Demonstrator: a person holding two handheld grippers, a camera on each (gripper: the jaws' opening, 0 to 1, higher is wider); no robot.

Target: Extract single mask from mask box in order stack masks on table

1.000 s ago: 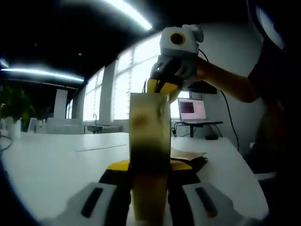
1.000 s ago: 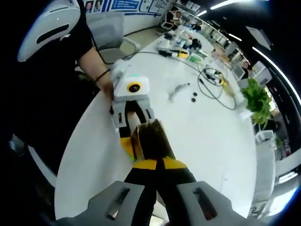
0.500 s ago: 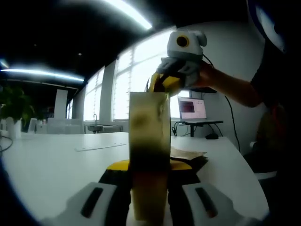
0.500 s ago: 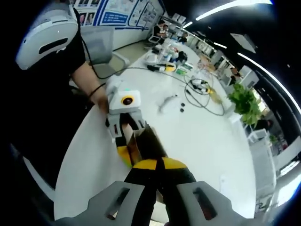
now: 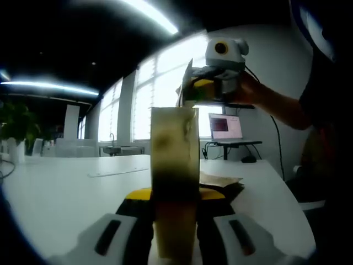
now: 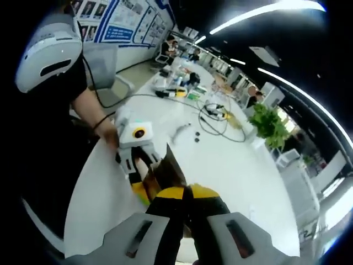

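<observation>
Mask box (image 5: 175, 176) upright, clamped between left gripper (image 5: 175, 221) jaws, base at table (image 5: 60, 187). Right gripper (image 5: 207, 91) just above box top, jaws pinched together, apparently on a mask edge; can't confirm. Keep box clamped, pull straight up off box, watch for doubles.

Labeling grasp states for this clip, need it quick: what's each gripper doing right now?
Left gripper: fingers closed on the upright mask box, which stands on the table.
Right gripper: fingers shut above the box; whether they pinch a mask cannot be told.
</observation>
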